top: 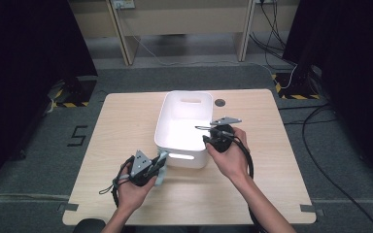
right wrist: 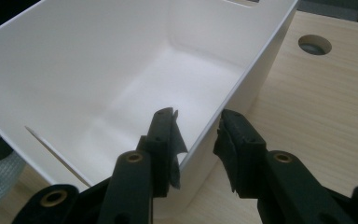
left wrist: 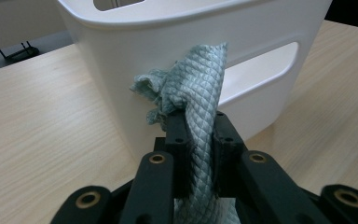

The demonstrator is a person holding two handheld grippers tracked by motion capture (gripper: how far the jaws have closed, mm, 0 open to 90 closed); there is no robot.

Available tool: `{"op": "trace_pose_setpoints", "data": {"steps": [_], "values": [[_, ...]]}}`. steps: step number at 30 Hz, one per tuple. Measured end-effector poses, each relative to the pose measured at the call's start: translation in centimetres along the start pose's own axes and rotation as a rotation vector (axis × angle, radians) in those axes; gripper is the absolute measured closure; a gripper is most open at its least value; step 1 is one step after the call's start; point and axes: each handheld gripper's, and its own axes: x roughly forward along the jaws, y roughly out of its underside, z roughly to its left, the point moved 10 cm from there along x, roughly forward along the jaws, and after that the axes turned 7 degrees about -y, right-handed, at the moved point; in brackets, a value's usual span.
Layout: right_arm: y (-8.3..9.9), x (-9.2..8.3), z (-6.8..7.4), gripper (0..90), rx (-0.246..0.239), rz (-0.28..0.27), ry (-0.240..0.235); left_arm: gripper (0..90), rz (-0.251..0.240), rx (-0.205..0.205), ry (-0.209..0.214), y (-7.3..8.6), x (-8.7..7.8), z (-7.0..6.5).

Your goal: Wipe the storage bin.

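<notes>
Wooden table (top: 126, 126): left gripper (top: 159, 165) clamped on green cloth (left wrist: 193, 88) beside white bin (top: 167, 121); right gripper (right wrist: 198, 140) jaws wide, straddling bin wall.

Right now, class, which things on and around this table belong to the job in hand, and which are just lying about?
In use:
- cloth, clamped in left gripper
- white bin
- right gripper, jaws astride the bin's wall

Lying about:
- table's cable hole
- floor cables

I'm working in a lab-style recording bay: beyond my grippers, black curtains (top: 24, 58) flank a bare table (top: 126, 126), hazard-taped floor (top: 70, 103), trailing cables (top: 277, 29).
</notes>
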Motion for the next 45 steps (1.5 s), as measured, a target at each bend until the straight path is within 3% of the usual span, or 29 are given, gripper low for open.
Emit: {"op": "trace_pose_setpoints", "data": {"steps": [22,45], "values": [[0.0,0.0,0.0,66.3,-0.003,-0.001,0.004,79.9,0.023,-0.002,0.002,0.6,0.4,-0.1],[0.0,0.0,0.0,66.3,-0.003,-0.003,0.005,79.9,0.086,0.001,0.01,2.3,1.4,-0.4]]}}
